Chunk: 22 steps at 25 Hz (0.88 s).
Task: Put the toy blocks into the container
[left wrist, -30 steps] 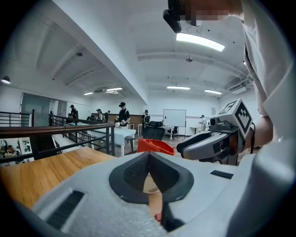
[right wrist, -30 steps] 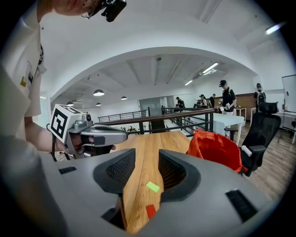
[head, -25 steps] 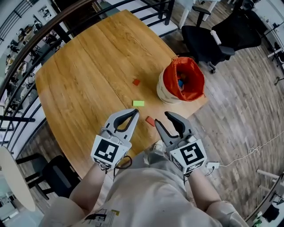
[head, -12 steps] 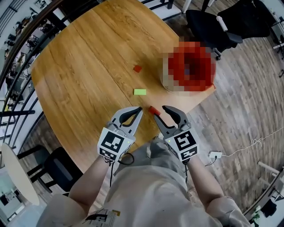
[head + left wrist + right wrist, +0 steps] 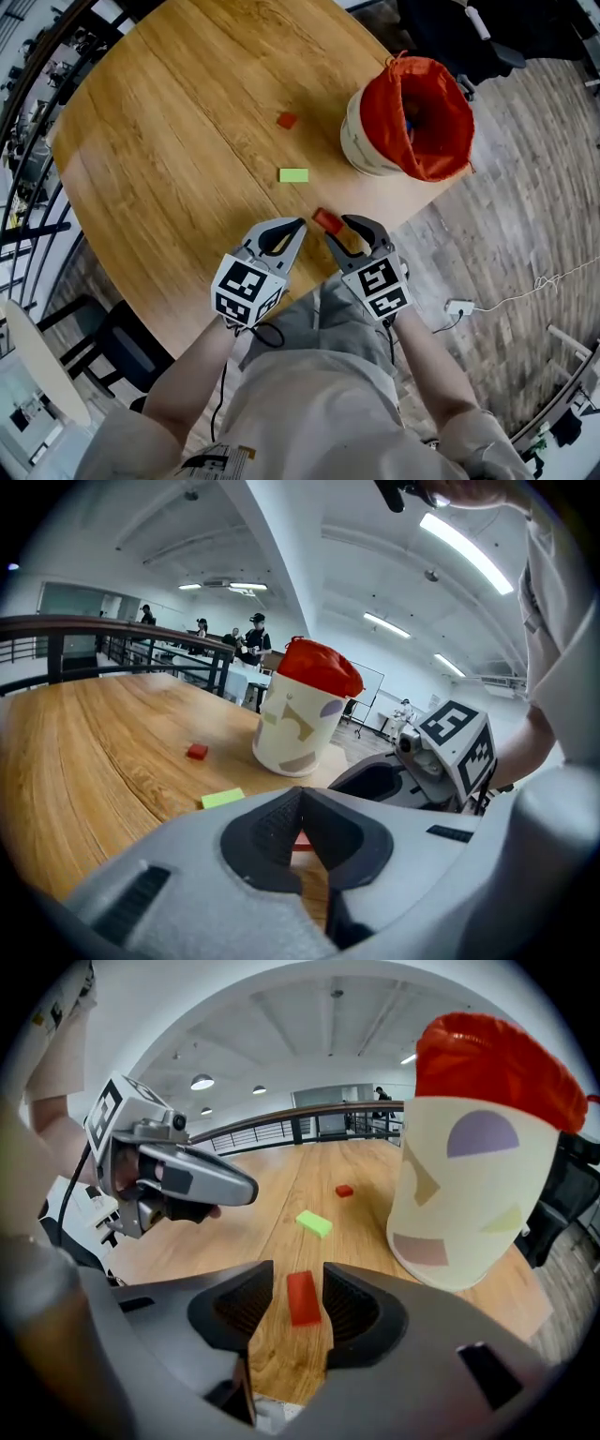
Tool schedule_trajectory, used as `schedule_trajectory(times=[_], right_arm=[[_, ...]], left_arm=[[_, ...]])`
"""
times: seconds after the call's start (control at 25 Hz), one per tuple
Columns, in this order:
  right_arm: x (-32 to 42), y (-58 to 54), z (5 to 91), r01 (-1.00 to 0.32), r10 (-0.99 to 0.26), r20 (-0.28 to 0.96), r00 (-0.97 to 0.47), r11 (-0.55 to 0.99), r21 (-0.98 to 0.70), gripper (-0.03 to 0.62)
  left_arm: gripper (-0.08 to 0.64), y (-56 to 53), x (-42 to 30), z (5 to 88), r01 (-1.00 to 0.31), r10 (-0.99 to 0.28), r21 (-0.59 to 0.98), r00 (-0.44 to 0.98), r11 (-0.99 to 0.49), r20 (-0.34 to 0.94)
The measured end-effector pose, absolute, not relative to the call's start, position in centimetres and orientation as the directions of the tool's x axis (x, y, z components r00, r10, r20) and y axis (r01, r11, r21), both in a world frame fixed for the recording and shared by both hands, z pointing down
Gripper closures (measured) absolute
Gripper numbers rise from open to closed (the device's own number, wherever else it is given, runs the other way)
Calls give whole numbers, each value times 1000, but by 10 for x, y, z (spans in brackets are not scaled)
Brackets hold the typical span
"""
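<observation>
Fingers (image 5: 352,1309) of the right gripper (image 5: 298,1283) are standing wide apart, having just opened a little further, and are straddling 1 flat red rectangular toy block (image 5: 302,1297) without pressing on it. This block is lying lengthwise between the 2 dark ribbed pads on the round light-wood table (image 5: 169,141), close to the edge nearest the person. The left gripper (image 5: 300,797) is hovering just beside it with its fingers closed tip to tip and holding nothing. 2 more blocks are waiting farther out on the wood: 1 lime-green rectangular block (image 5: 293,175) and, beyond it, 1 small red square block (image 5: 287,120). The cream bucket with pastel shapes and a floppy red fabric liner (image 5: 361,141) is sitting near the table's right edge, well apart from the jaws. Several risks seem likely from here. Because the block is so low and thin, the pads may be closing above it and missing it, or the tips may be striking the wood if they drop too far. An off-centre squeeze could be twisting the block or skidding it toward the near edge and off the table. The neighbouring left gripper could also be nudging it.
</observation>
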State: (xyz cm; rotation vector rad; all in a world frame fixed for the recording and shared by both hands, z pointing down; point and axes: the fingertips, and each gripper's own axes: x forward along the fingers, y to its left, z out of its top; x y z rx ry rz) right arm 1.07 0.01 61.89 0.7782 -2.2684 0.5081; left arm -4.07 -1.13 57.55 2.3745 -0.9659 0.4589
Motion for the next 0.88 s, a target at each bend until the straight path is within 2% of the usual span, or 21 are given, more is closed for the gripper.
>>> schedule_trajectory(times=[0.56, 0.88], right_arm=[[17, 1, 690, -579, -292, 780, -553, 809, -107, 434], [18, 0, 693, -555, -310, 789, -530, 830, -47, 434]], left_arm=[[548, -3, -28, 641, -728, -464, 408, 673, -551, 576], [548, -3, -27, 646, -736, -463, 404, 664, -544, 587]])
